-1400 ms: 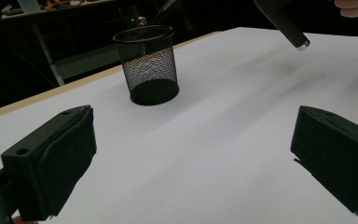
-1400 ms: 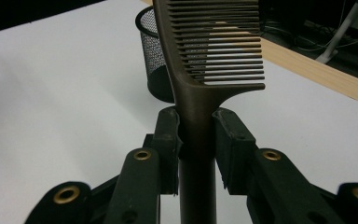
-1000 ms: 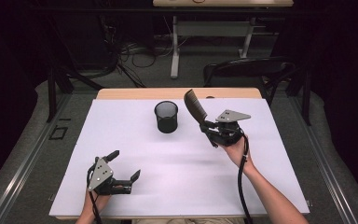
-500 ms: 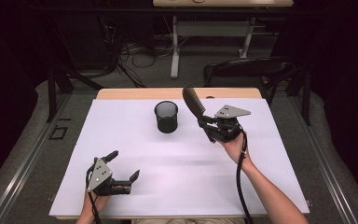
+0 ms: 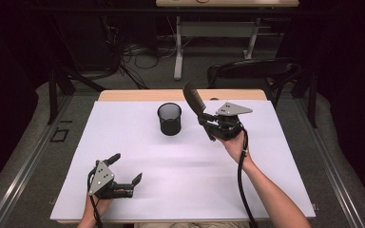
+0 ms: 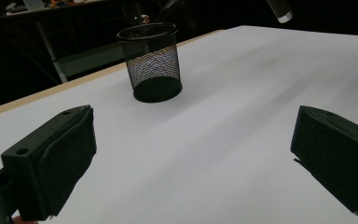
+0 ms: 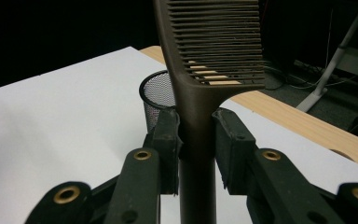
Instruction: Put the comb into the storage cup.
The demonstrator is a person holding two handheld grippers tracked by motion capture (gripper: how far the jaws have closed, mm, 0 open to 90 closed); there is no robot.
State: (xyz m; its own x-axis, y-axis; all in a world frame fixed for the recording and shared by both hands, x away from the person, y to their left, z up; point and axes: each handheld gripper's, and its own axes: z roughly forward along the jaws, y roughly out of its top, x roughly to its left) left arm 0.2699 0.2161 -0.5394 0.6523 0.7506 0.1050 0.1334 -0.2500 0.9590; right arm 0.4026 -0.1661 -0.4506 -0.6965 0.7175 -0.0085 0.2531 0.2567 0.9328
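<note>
- The right gripper [image 5: 203, 119] is raised above the far right part of the white table cover [image 5: 190, 190], held up in the person's right hand [image 5: 233, 142].
- Its jaws are clenched on the handle of a dark brown comb [image 5: 194, 100]; in the right gripper view the handle passes between the two pads and the toothed end [image 7: 219, 42] rises above them.
- In the high view the comb tilts up and away from the gripper, leaning toward the far left, with its tip over the far edge of the table.
- A black wire-mesh pen cup [image 5: 169, 118] stands upright on the white cover, just to the left of the comb and gripper, apart from both.
- In the right gripper view the cup [image 7: 158, 100] sits behind the left jaw, partly hidden by it.
- The left gripper [image 5: 126, 173] rests low at the near left of the cover, well apart from the cup and from the other gripper.
- Its jaws are spread wide with nothing between them; the left gripper view shows bare white cover in the gap and the mesh cup [image 6: 151, 63] farther off.
- The strip of wooden tabletop [image 5: 138, 95] shows beyond the cover's far edge.
</note>
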